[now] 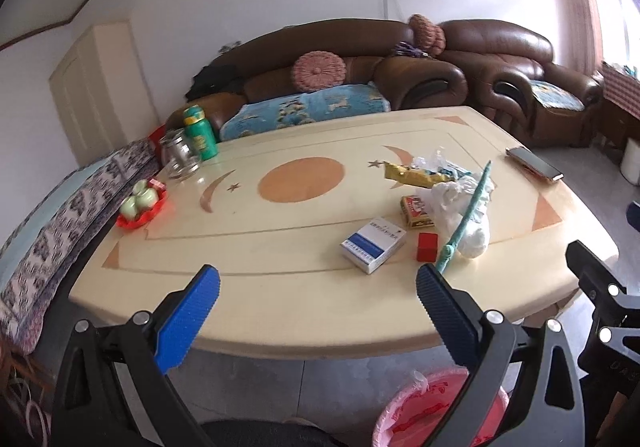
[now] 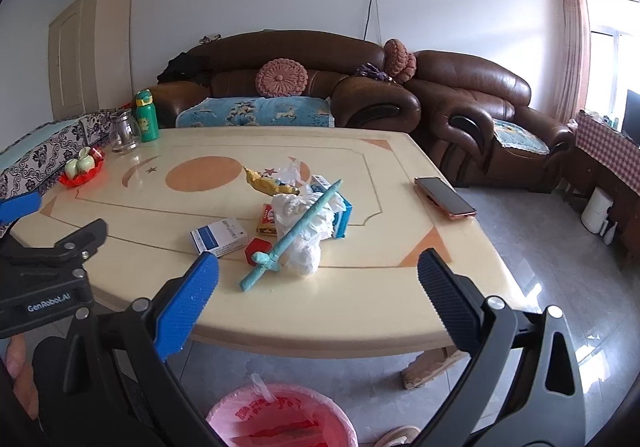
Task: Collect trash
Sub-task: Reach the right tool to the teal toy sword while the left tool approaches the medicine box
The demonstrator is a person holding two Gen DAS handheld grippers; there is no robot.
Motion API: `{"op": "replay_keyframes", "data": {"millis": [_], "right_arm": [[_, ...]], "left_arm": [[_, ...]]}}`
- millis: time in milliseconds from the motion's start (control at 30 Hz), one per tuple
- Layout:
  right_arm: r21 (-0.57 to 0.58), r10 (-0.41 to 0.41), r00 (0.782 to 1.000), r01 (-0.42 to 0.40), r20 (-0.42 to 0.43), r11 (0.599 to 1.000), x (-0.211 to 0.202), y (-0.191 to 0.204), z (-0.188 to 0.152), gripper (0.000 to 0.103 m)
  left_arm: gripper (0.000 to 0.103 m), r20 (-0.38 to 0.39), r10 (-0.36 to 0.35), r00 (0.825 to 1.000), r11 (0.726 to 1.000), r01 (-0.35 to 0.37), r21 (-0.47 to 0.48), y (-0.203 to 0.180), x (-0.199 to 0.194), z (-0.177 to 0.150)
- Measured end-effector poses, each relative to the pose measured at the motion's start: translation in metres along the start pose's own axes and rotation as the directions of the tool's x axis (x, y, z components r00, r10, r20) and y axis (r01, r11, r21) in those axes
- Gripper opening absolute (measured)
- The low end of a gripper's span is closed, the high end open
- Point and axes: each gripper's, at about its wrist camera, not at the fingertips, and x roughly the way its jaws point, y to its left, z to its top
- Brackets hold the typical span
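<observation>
A pile of trash lies on the cream table (image 1: 280, 267) (image 2: 360, 307): a white-blue box (image 1: 374, 245) (image 2: 219, 237), a small red box (image 1: 427, 247) (image 2: 257, 249), a red-yellow pack (image 1: 416, 211) (image 2: 269, 223), crumpled white tissue (image 1: 466, 215) (image 2: 304, 243), a teal toy sword (image 1: 466, 219) (image 2: 296, 233) and a gold wrapper (image 1: 416, 177) (image 2: 270, 183). A pink-lined bin (image 1: 424, 411) (image 2: 280, 419) stands on the floor below the table's near edge. My left gripper (image 1: 318, 311) and right gripper (image 2: 318, 307) are both open and empty, held before the near edge.
A phone (image 1: 534, 163) (image 2: 444, 197) lies at the table's right edge. A green bottle (image 1: 200, 133) (image 2: 146, 121), a glass jar (image 1: 178, 155) (image 2: 122, 133) and a red tray of cups (image 1: 142, 203) (image 2: 82, 167) stand at the far left. Brown sofas (image 1: 400, 75) are behind.
</observation>
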Motion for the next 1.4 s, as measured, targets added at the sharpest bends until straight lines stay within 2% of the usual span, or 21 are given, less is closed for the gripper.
{"op": "replay_keyframes", "data": {"millis": [100,267,433,600,667,733,867,933,1000,1067,1233,1333,1400], "right_arm": [[-0.016,-0.005,1.000,0.005,0.007,1.000,0.010,0.002,-0.001,0.097],[-0.011,0.043,0.999,-0.043,-0.004,0.999,0.032,0.005,-0.003,0.097],[0.000,0.095,0.995,-0.095,-0.013,0.995,0.060,0.006,-0.004,0.097],[0.015,0.127,0.992,-0.126,-0.021,0.992,0.088,0.008,-0.004,0.097],[0.036,0.174,0.984,-0.173,-0.041,0.984,0.101,0.008,-0.004,0.097],[0.048,0.166,0.986,-0.165,-0.034,0.985,0.111,0.008,-0.008,0.097],[0.080,0.187,0.982,-0.184,-0.028,0.980,0.127,0.008,-0.012,0.096],[0.089,0.195,0.981,-0.193,-0.020,0.977,0.132,0.009,-0.012,0.089],[0.092,0.186,0.982,-0.183,-0.025,0.979,0.139,0.011,-0.012,0.076],[0.093,0.184,0.982,-0.180,-0.037,0.979,0.147,0.013,-0.013,0.076],[0.130,0.210,0.975,-0.199,-0.074,0.971,0.171,0.010,-0.016,0.074],[0.117,0.208,0.975,-0.197,-0.084,0.973,0.177,0.012,-0.015,0.066],[0.117,0.212,0.973,-0.201,-0.093,0.973,0.182,0.013,-0.016,0.062]], "left_arm": [[0.096,0.007,-0.045,0.999,0.997,0.045,0.062,-0.004,0.019,0.003],[0.096,-0.031,-0.112,0.993,0.986,0.115,0.119,-0.011,0.056,0.009],[0.096,-0.071,-0.207,0.976,0.963,0.216,0.161,-0.011,0.102,0.014],[0.096,-0.102,-0.289,0.952,0.908,0.306,0.284,-0.021,0.147,0.014],[0.096,-0.133,-0.312,0.941,0.890,0.338,0.305,-0.024,0.163,0.015],[0.096,-0.163,-0.353,0.921,0.865,0.388,0.318,-0.026,0.179,0.016],[0.096,-0.186,-0.397,0.899,0.821,0.438,0.365,-0.030,0.196,0.017],[0.096,-0.191,-0.411,0.892,0.802,0.453,0.389,-0.032,0.202,0.019],[0.096,-0.196,-0.430,0.881,0.784,0.472,0.404,-0.034,0.206,0.022],[0.096,-0.200,-0.457,0.867,0.762,0.497,0.415,-0.037,0.210,0.024],[0.096,-0.240,-0.452,0.859,0.749,0.511,0.421,-0.046,0.235,0.029],[0.096,-0.269,-0.465,0.844,0.739,0.537,0.408,-0.046,0.247,0.030],[0.096,-0.284,-0.463,0.840,0.733,0.543,0.410,-0.048,0.253,0.029]]}}
